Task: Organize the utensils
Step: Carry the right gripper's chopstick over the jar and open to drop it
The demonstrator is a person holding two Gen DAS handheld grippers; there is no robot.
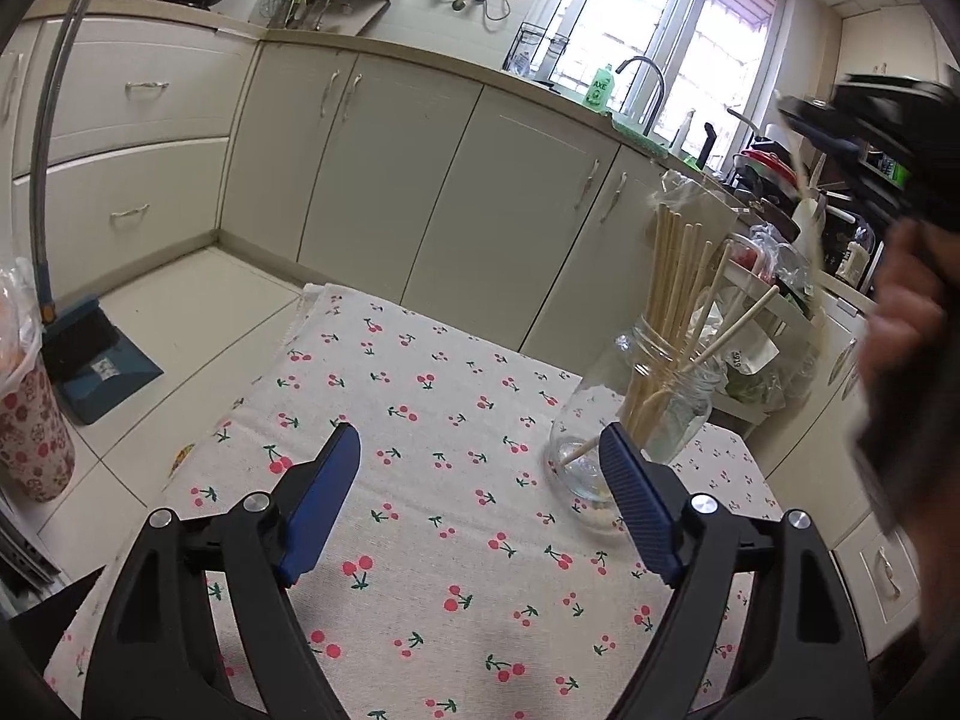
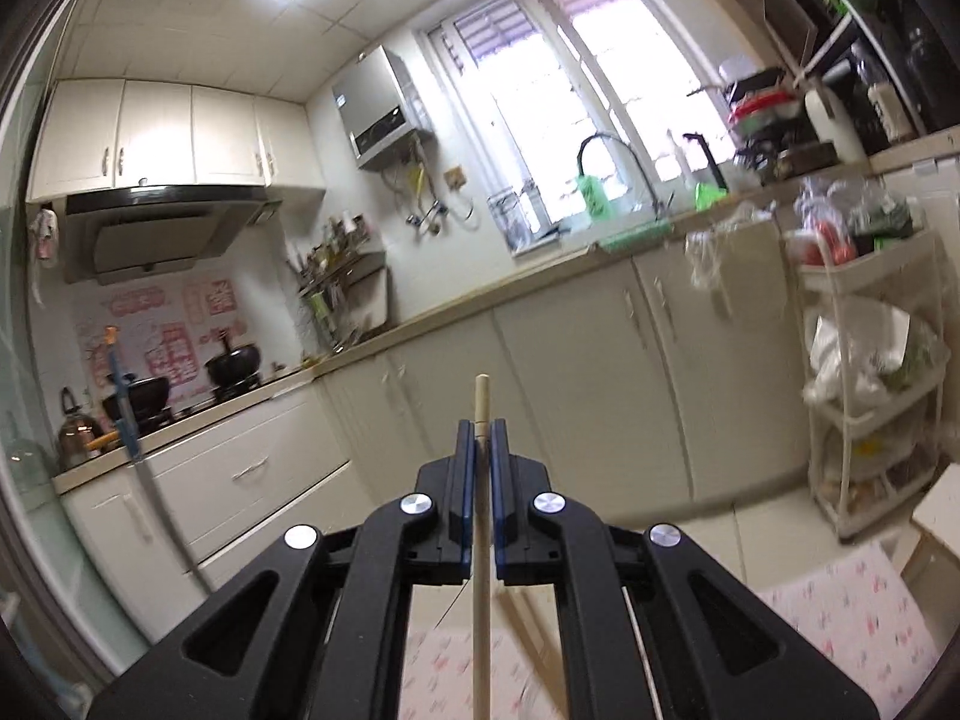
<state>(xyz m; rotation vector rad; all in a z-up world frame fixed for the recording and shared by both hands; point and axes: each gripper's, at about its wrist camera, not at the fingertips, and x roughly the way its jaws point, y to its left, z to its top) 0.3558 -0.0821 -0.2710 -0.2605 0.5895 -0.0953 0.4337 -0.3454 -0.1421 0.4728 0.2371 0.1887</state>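
Note:
A clear glass jar [image 1: 642,414] stands on the cherry-print cloth [image 1: 456,480] at the right and holds several pale wooden chopsticks [image 1: 672,276], most leaning upright, one slanting right. My left gripper [image 1: 480,456] is open and empty, just left of the jar, its right pad [image 1: 636,498] in front of the jar's base. My right gripper [image 2: 482,435] is shut on one wooden chopstick [image 2: 481,528], held upright high above the table; the chopstick's tip pokes above the pads. The right gripper also shows blurred at the upper right of the left wrist view [image 1: 888,138].
Cream cabinets [image 1: 384,174] and a counter run behind the table. A broom and dustpan [image 1: 90,354] stand on the floor at left beside a floral bin [image 1: 30,420]. A white rack [image 2: 870,372] with bagged goods stands at right.

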